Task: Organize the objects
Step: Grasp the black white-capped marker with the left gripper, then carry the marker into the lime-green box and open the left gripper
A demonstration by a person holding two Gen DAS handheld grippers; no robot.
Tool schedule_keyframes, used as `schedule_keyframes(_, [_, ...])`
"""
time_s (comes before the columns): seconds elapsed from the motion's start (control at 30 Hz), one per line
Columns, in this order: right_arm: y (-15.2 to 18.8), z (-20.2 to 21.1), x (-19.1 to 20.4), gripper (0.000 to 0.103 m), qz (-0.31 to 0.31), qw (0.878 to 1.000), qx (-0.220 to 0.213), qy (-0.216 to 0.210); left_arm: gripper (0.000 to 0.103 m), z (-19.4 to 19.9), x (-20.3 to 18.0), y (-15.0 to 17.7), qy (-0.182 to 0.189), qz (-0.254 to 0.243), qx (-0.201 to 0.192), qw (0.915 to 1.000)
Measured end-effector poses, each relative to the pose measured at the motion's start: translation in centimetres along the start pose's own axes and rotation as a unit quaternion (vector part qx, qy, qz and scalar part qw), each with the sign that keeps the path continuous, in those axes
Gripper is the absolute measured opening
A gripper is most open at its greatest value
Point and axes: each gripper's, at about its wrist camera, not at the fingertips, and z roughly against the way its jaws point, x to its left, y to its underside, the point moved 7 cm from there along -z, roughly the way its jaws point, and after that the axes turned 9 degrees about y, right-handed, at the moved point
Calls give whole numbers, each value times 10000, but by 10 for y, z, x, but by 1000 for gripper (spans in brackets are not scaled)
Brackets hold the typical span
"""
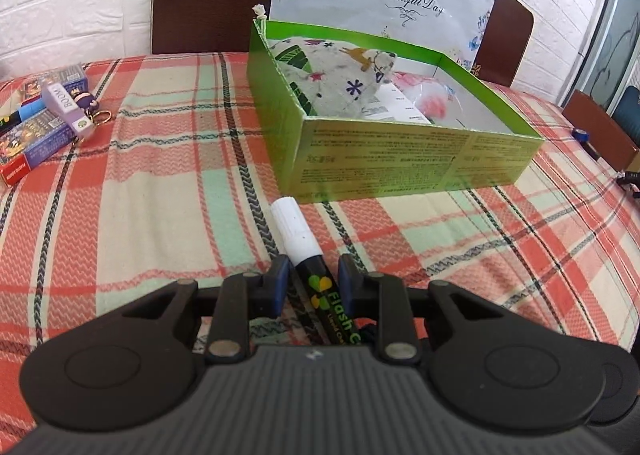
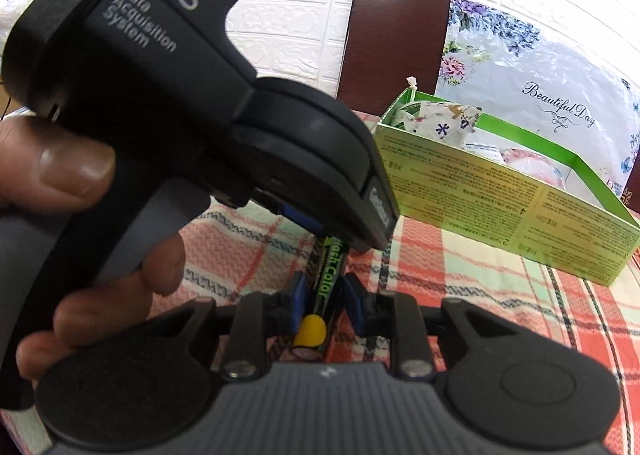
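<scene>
two grippers sit on one chalk marker (image 1: 310, 275), which lies on the plaid tablecloth (image 1: 140, 191) just short of the green box (image 1: 400, 159). my left gripper (image 1: 314, 283) straddles the black barrel near the white cap, pads spread with gaps either side, so nothing is gripped. my right gripper (image 2: 324, 303) brackets the yellow tail end (image 2: 312, 329), also parted and not pinching, as far as i can judge.

my worry is both ends closing at once: the marker would be pulled two ways, or roll off on the soft cloth if one pad touches first. the left gripper's body (image 2: 240, 115) hangs right over the right gripper's fingers, so lifting carelessly could knock them together.

the box already holds a printed fabric pouch (image 1: 344, 71) and some papers, leaving room toward the near wall, which stands between marker and box. card boxes (image 1: 36, 135) and a keychain (image 1: 86, 101) lie well apart at far left.
</scene>
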Motion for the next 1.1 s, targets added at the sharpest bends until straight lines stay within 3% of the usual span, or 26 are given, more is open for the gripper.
schedule_keyframes(0.6, [-3,-5,-11,29,-301,9995,78,-83,29,0,-2,0,-15,-45,-21,10000])
schedule_keyframes(0.67, [-4,-4,-8,23,-206,9997,68,-137,29,0,-2,1,6,-52,-41,10000])
schedule_keyframes(0.9, [-7,-2,-6,22,-180,9998,38,36,28,3,-2,2,141,46,-129,9998])
schedule_keyframes(1.1, [-17,18,-7,21,-26,9977,-501,452,28,23,-12,-13,330,81,-473,9983])
